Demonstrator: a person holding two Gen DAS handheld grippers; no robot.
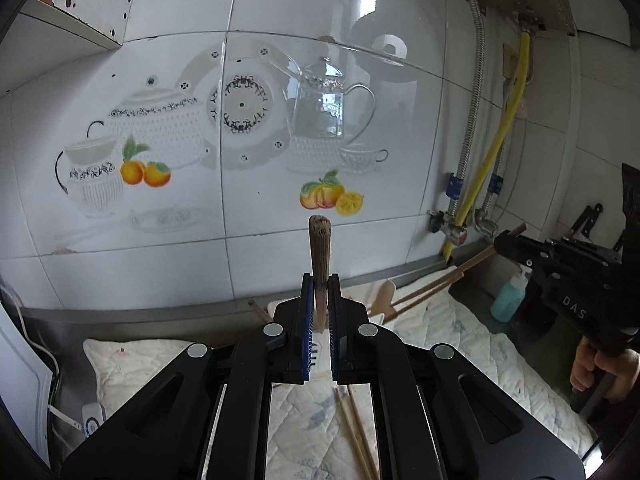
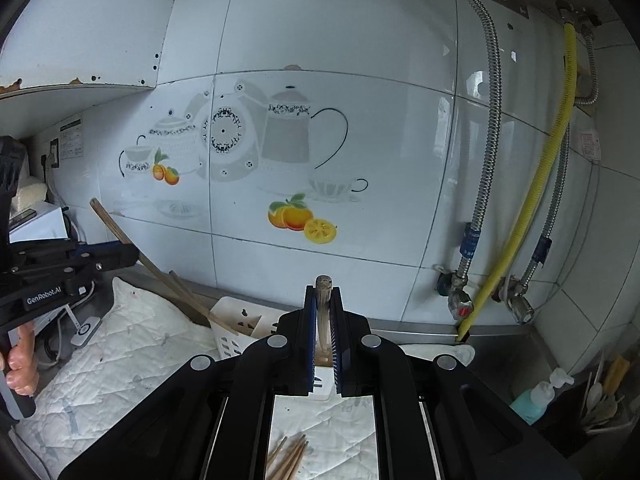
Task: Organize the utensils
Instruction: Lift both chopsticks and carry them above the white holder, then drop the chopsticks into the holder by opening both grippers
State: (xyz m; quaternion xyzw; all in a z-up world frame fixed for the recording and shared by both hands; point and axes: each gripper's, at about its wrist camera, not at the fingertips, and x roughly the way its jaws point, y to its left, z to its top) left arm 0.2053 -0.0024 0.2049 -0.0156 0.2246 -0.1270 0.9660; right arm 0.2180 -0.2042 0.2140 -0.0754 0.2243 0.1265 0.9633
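My left gripper (image 1: pixel 320 280) is shut on a brown wooden stick (image 1: pixel 319 240) that stands upright out of its jaws. Its lower end drops toward a white slotted utensil holder (image 1: pixel 315 350). In the right wrist view this stick (image 2: pixel 120 232) slants from the left gripper (image 2: pixel 134 254) down into the holder (image 2: pixel 236 320). My right gripper (image 2: pixel 323 292) is shut on another wooden handle (image 2: pixel 323 283), also upright. In the left wrist view, the right gripper (image 1: pixel 502 240) holds wooden sticks (image 1: pixel 436 282) slanting down to the left. Loose chopsticks (image 1: pixel 356 432) (image 2: pixel 292 456) lie on the cloth.
A quilted white cloth (image 2: pixel 132 344) covers the counter by the tiled wall. A teal soap bottle (image 2: pixel 534 400), a cup of spoons (image 2: pixel 600 400), a yellow hose (image 2: pixel 532 208) and steel valves (image 2: pixel 460 304) are at the right. A white appliance (image 2: pixel 38 220) stands at the left.
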